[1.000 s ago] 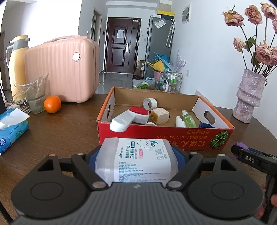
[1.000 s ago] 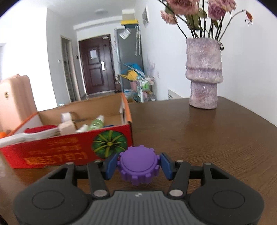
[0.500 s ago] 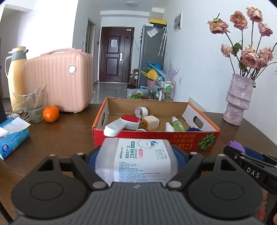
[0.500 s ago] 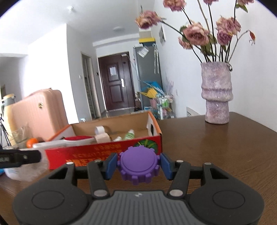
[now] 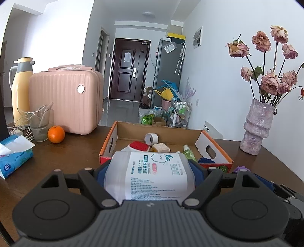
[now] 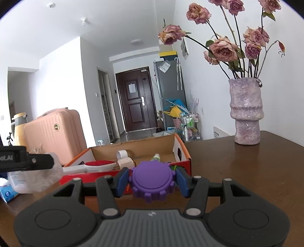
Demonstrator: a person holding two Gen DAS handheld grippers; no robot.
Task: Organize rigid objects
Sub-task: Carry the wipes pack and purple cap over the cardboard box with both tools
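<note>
Walls and ceiling are white, lit by daylight. A dark wooden table (image 5: pixel 57 152) fills the foreground. At 12 o'clock, a hallway with glossy grey floor (image 5: pixel 121 108) ends at a dark brown panelled door (image 5: pixel 126 76). A grey refrigerator (image 5: pixel 167 72) stands at 1 o'clock. A round ceiling lamp (image 5: pixel 149 14) is mounted above the hallway.

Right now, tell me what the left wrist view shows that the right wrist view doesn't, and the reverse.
Only the left wrist view: the orange, the glass cup, and the left gripper clamped on the cotton swab tub. Only the right wrist view: the right gripper head-on, gripping the purple gear. Both: the cardboard box, pink suitcase, vase and tape roll.
</note>
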